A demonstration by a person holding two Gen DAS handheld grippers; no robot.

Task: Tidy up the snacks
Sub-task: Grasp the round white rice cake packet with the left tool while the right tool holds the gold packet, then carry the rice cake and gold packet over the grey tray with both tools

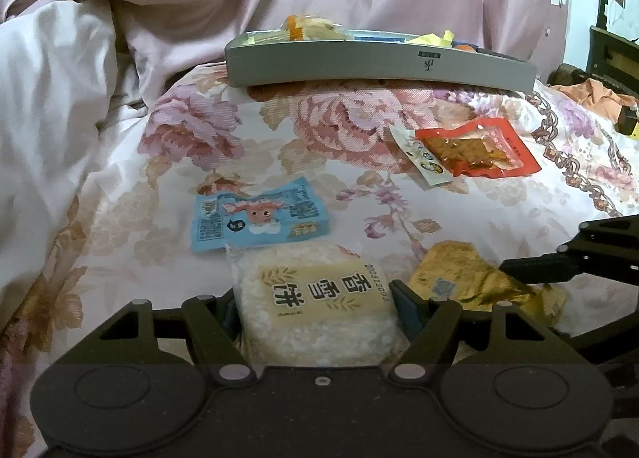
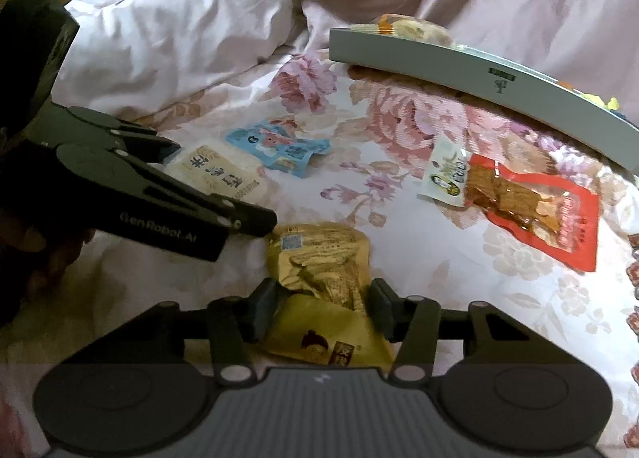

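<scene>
On the flowered bedspread, close to the near edge, two snacks are being taken at once. The left gripper has its jaws set against both sides of a rice cracker pack, a pale, bumpy slab in clear wrap with a tan label. The right gripper pinches a gold foil pouch, crinkled and shiny, which buckles between the pads. Both packs appear to lie on the cloth, so this looks like the grasping step; next would come a lift and a carry to the grey tray, a shallow, hard-walled box farther back that already holds a few wrapped pieces. The pouch is limp and may sag. A blue packet touches the cracker pack's far end; a red packet lies nearer the tray.
</scene>
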